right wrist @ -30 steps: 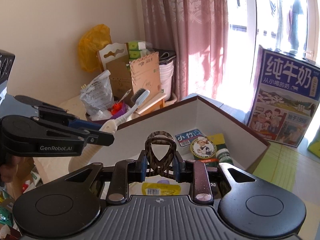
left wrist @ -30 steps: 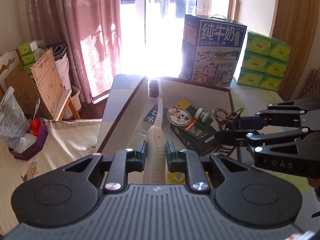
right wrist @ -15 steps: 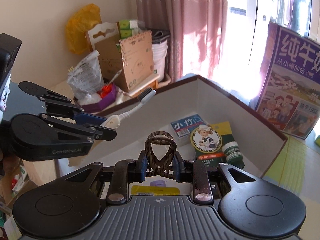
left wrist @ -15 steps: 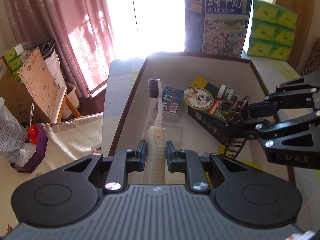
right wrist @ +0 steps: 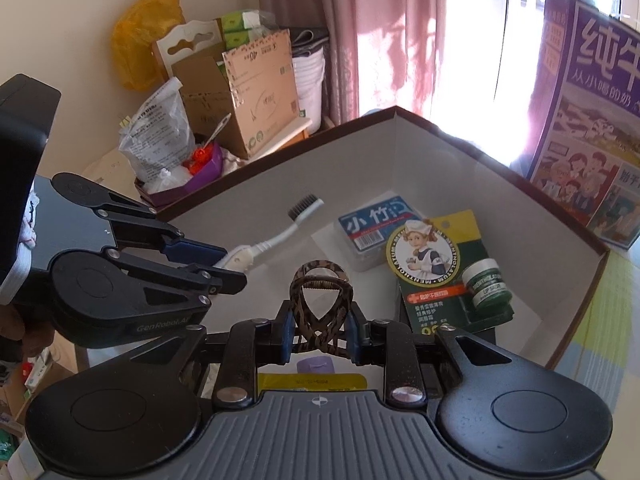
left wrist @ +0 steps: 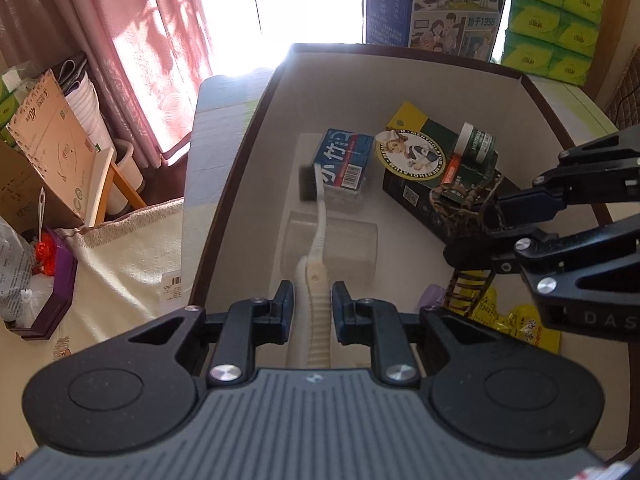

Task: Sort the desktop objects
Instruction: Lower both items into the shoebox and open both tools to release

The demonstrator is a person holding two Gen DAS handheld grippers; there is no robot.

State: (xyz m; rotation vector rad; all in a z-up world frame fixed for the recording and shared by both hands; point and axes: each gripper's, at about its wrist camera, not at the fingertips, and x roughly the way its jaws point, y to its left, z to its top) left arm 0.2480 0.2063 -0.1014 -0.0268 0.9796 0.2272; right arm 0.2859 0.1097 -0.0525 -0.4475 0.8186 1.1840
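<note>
My left gripper (left wrist: 313, 305) is shut on the handle of a white toothbrush (left wrist: 318, 224), whose dark bristles point into a white cardboard box (left wrist: 400, 64). My right gripper (right wrist: 319, 330) is shut on a leopard-print hair claw clip (right wrist: 320, 300) held over the same box. In the left wrist view the right gripper (left wrist: 484, 232) comes in from the right with the clip (left wrist: 460, 200). Inside the box lie a blue floss-pick case (right wrist: 376, 228), a green lip-balm card (right wrist: 448, 276), a clear plastic case (left wrist: 332, 248) and a yellow packet (left wrist: 516, 324).
A tall blue milk carton (left wrist: 436, 0) and green tissue packs (left wrist: 556, 16) stand behind the box. To the left are pink curtains (left wrist: 140, 40), a cardboard box (left wrist: 48, 152) and a purple tray (left wrist: 52, 284) on a cream cloth.
Both grippers have sunk lower and tilted down into the box. The toothbrush head now hangs over the blue case, and the clip is nearer the green card.
</note>
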